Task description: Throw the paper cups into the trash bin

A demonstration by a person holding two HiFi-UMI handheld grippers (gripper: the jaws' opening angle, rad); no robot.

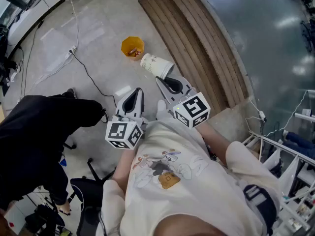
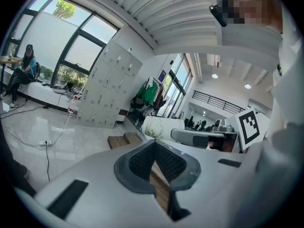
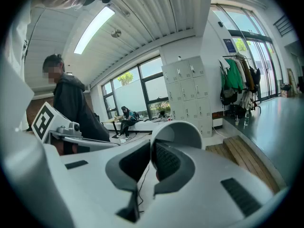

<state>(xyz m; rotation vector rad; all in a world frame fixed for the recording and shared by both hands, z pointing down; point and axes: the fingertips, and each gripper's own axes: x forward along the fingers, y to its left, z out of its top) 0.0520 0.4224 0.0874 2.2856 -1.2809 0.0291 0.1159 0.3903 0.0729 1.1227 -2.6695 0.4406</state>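
Observation:
In the head view my right gripper [image 1: 165,80] is shut on the rim of a white paper cup [image 1: 156,65], which lies tilted with its base pointing away. An orange trash bin [image 1: 132,47] stands on the floor just beyond the cup, with some brownish bits inside. My left gripper [image 1: 137,92] is shut and holds nothing, beside the right one. In the right gripper view the cup's wall [image 3: 176,133] curves over the shut jaws of the right gripper [image 3: 153,145]. The left gripper view shows the left gripper [image 2: 154,145] closed, with the printed cup [image 2: 159,126] ahead to the right.
Wooden steps [image 1: 197,43] run along the right of the bin, bordering a dark glossy floor [image 1: 266,28]. A cable with a power strip [image 1: 73,49] lies on the pale floor at the left. A person in black [image 1: 34,136] stands close at left beside a chair base [image 1: 93,171].

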